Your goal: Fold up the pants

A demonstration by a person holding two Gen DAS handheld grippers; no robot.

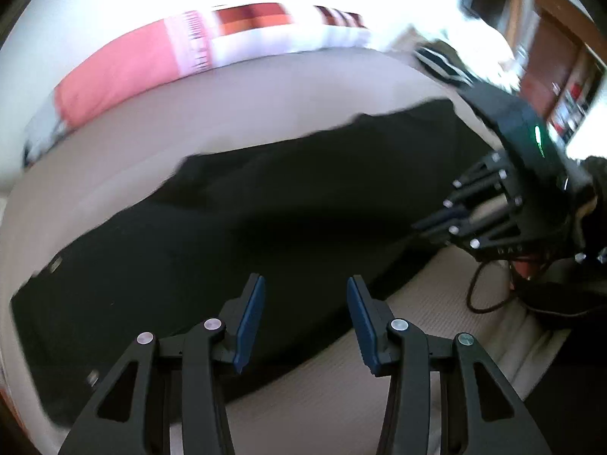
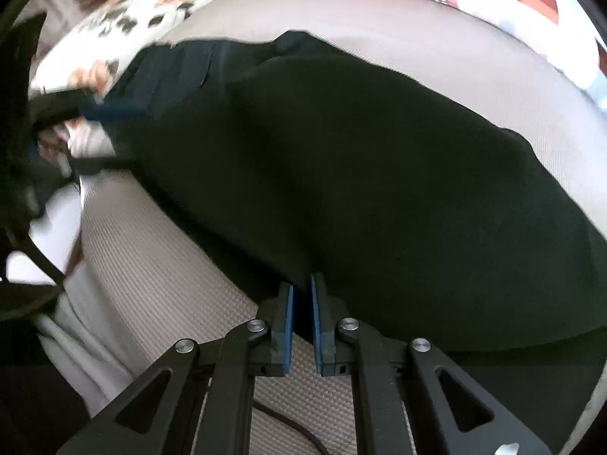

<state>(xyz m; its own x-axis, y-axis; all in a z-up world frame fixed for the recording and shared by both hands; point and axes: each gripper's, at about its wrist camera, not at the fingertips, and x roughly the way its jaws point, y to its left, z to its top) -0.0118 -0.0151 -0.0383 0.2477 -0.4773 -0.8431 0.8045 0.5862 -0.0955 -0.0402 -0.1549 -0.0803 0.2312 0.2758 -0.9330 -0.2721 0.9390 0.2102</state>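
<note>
Here, black pants (image 1: pixel 265 208) lie spread across a beige bed (image 1: pixel 265 87), stretching from the near left to the far right in my left wrist view. My left hand-held gripper (image 1: pixel 305 318) hangs just above the near edge of the dark cloth with its blue pads (image 1: pixel 250 318) standing well apart and nothing between them. At the right of that view my right hand-held gripper (image 1: pixel 428 223) reaches in from the side, its tips meeting the near edge of the pants; a green light (image 1: pixel 538 132) glows on its body and a black cable (image 1: pixel 481 292) loops on the bed beneath it.

From my right wrist view, the pants (image 2: pixel 360 174) fill the middle of the frame over the textured beige bed cover (image 2: pixel 159 265). My right hand-held gripper (image 2: pixel 301 322) has its blue pads (image 2: pixel 287 326) drawn nearly together, pinching the near hem of the pants, a dark fold showing in the narrow slot between them. At the far left of that view my left hand-held gripper (image 2: pixel 114 110) shows blurred at the far end of the garment; there I cannot tell whether it touches the cloth. A pink pillow (image 1: pixel 121 72) and a red-and-white striped cloth (image 1: pixel 258 22) lie along the far side of the bed, and a spotted white-and-brown fabric (image 2: pixel 144 11) sits beyond the pants at the far left.
</note>
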